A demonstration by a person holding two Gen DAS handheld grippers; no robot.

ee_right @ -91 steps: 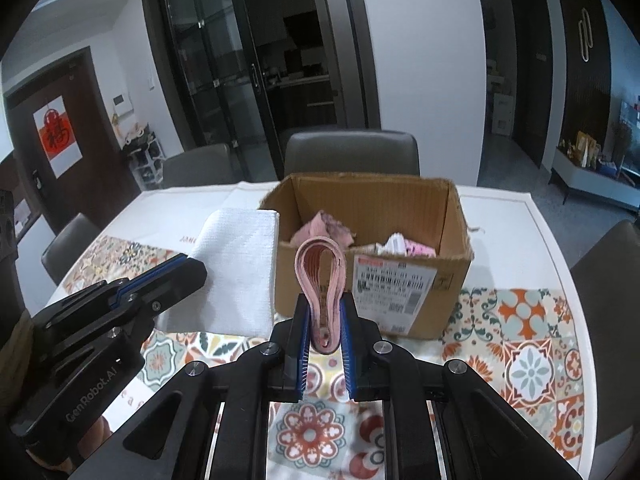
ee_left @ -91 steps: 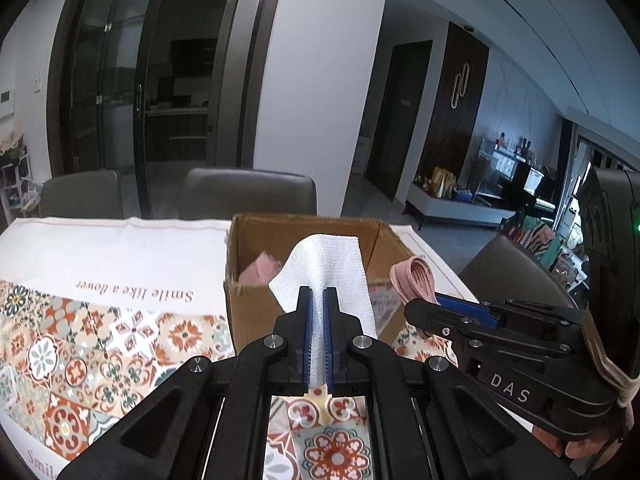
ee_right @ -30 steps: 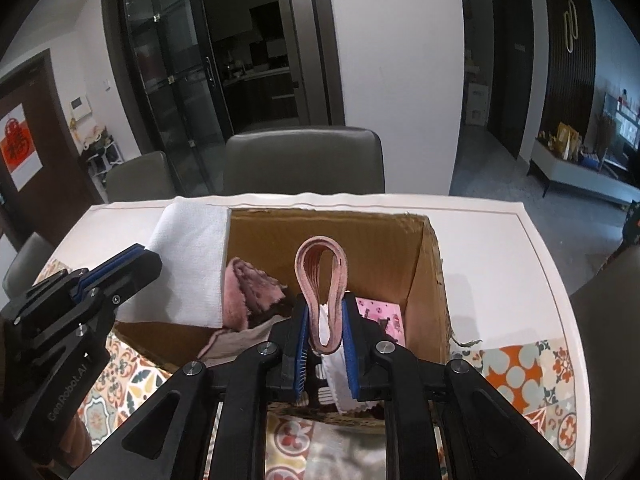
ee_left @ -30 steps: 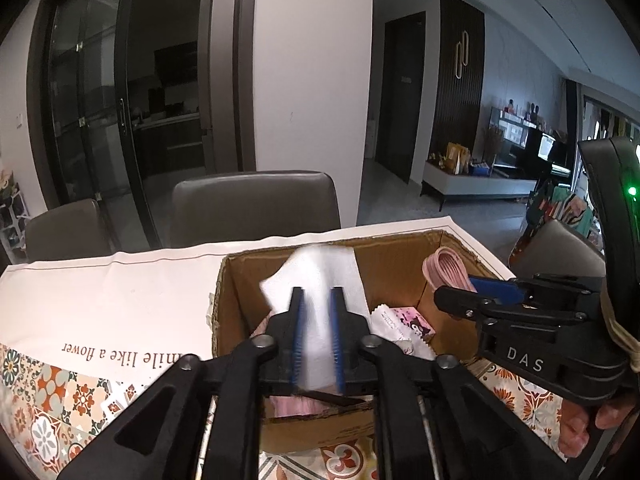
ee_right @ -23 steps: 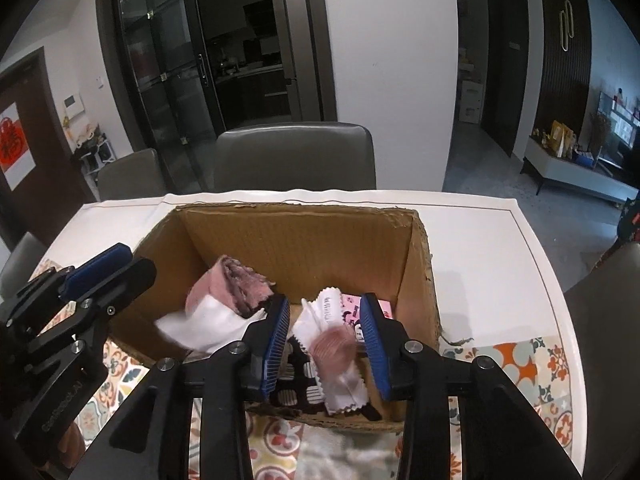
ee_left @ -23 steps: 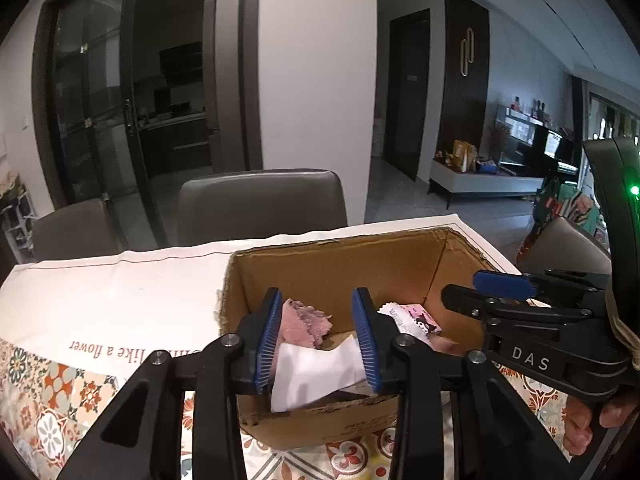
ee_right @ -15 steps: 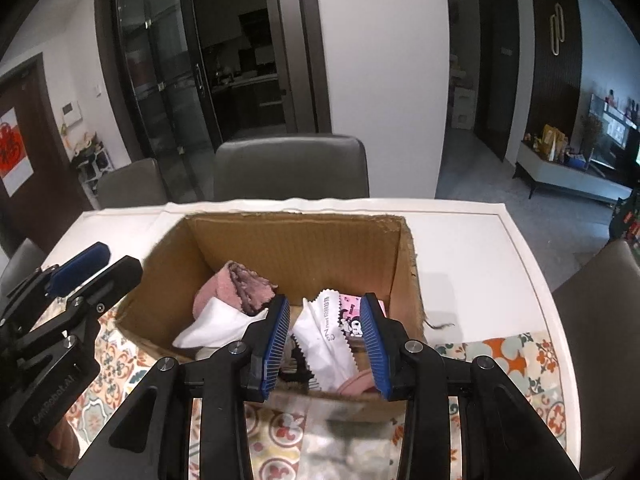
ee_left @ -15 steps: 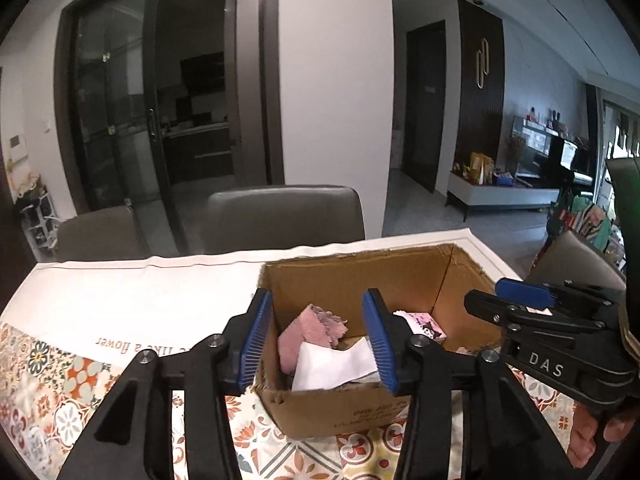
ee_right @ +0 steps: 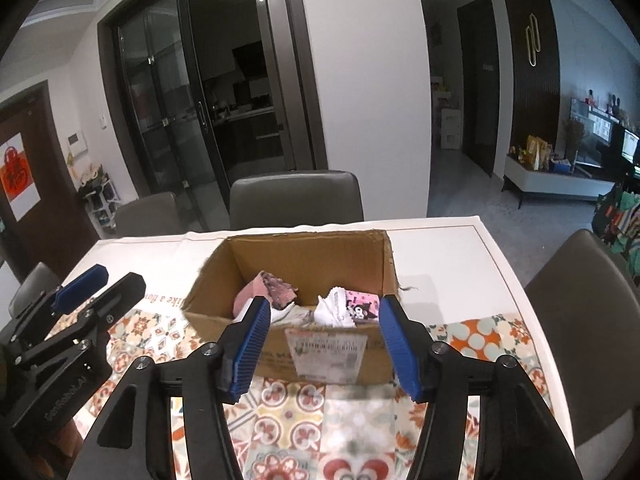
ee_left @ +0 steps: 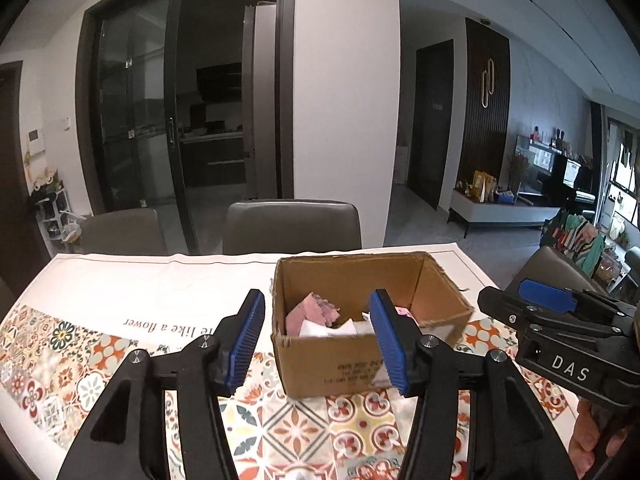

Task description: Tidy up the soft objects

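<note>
both wrist views face, share cardboard box (ee_left: 360,352) (ee_right: 320,356)

A dining table (ee_right: 508,280) is covered by a tablecloth (ee_left: 132,280) that is plain white toward the far side, with a line of printed lettering, and patterned with orange, red and teal floral tiles nearer the viewer. An open cardboard box (ee_left: 320,364) stands directly on the cloth, straddling the edge between the white and patterned areas.

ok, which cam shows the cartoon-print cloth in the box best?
Right wrist: the cartoon-print cloth lies in plain sight inside the box. In the left wrist view a finger hides nearly all of it.
</note>
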